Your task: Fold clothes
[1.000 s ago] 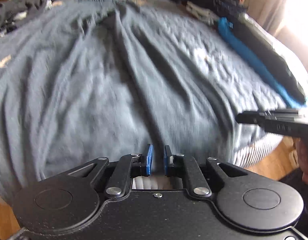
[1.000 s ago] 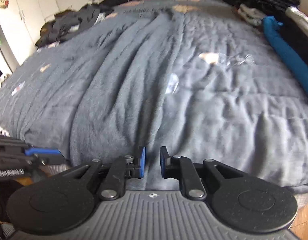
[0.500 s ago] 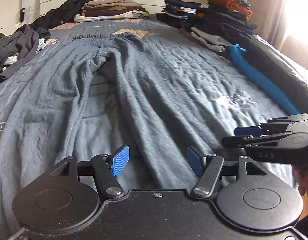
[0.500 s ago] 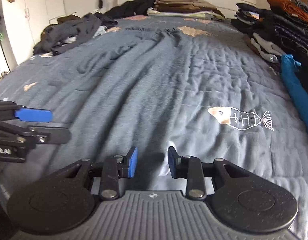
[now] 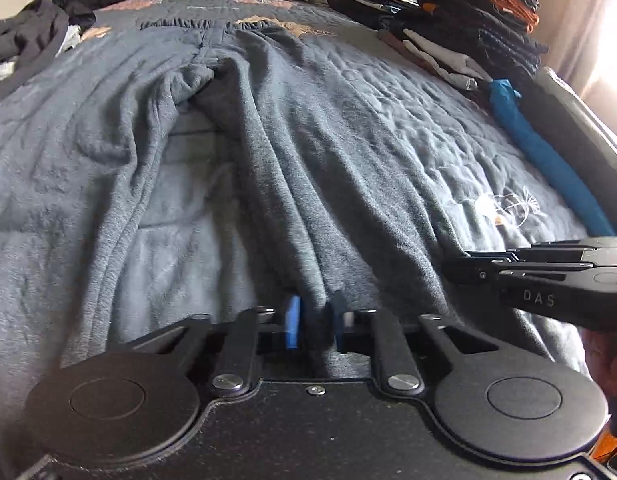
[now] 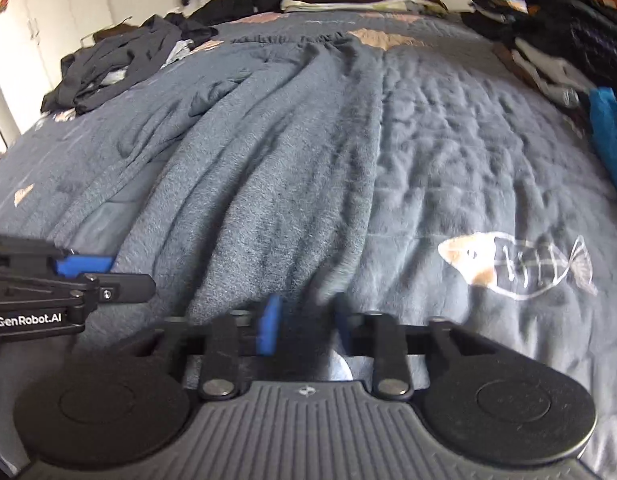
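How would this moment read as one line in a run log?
left gripper: shut on grey sweatpants hem | right gripper: shut on same hem | sweatpants spread on bed | fold not yet done

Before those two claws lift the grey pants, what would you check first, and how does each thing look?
1. Left claw shut on the pants hem: ok, cloth sits between its pads.
2. Right claw shut on the same leg's hem: ok.
3. Other leg free of the claws: ok, it lies apart to the left.
4. Waistband flat at the far end: ok.
5. Folded stacks clear of the pants: ok.
6. Grip firm enough to lift: cannot tell.
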Available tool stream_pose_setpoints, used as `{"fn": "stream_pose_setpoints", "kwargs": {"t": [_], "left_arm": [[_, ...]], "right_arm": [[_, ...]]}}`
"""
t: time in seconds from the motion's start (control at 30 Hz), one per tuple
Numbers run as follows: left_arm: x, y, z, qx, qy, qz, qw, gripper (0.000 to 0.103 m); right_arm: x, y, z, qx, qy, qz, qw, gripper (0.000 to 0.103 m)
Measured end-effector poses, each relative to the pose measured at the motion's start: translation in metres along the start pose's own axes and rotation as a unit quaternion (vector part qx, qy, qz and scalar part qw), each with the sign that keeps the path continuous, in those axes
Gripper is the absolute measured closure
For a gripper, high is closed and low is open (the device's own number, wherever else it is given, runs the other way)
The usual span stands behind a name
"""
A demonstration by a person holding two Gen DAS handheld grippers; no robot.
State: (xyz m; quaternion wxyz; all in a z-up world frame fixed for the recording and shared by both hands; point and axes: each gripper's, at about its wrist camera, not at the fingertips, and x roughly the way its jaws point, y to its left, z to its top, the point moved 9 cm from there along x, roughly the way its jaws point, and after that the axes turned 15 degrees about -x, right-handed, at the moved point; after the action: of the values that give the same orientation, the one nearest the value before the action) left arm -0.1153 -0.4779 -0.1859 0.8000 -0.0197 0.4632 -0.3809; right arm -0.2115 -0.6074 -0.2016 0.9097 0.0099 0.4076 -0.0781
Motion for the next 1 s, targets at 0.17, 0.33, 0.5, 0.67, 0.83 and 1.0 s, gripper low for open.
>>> {"fn": "stream_pose_setpoints", "kwargs": {"t": [0.17,0.33,0.5,0.67,0.83,1.0], "left_arm": [[-0.013,0.003,0.008,-0.001,-0.002,-0.005,1.0,0.094],[0.005,0.0,-0.012,0.055,0.017,0.029,0.9979,0.089],[-0.016,-0.002,0.015,0.051,-0.019,0.021,0.9983,0.05],[-0.007,0.0,0.052,0.044,-0.041,0.029,0.9978,0.05],[0.017,0.007,0.062,0.032,-0.035,0.035,0.9982,0.05],[0.038,0.017,0.058,0.012,-0.015,0.031,0.9993,0.064]], "right_arm": [[-0.022,-0.024,0.003,0.056,-0.024,-0.007,0.998,0.099],[-0.009,-0.022,-0.008,0.013,0.011,-0.029,0.999,0.099],[-0.015,-0.025,-0.003,0.002,0.016,-0.032,0.999,0.093],[-0.028,-0.038,0.028,0.013,-0.032,-0.044,0.998,0.075],[0.001,-0.035,0.046,-0.016,-0.037,-0.048,0.998,0.063],[0.033,-0.041,0.053,-0.015,-0.023,-0.055,0.998,0.063]]}}
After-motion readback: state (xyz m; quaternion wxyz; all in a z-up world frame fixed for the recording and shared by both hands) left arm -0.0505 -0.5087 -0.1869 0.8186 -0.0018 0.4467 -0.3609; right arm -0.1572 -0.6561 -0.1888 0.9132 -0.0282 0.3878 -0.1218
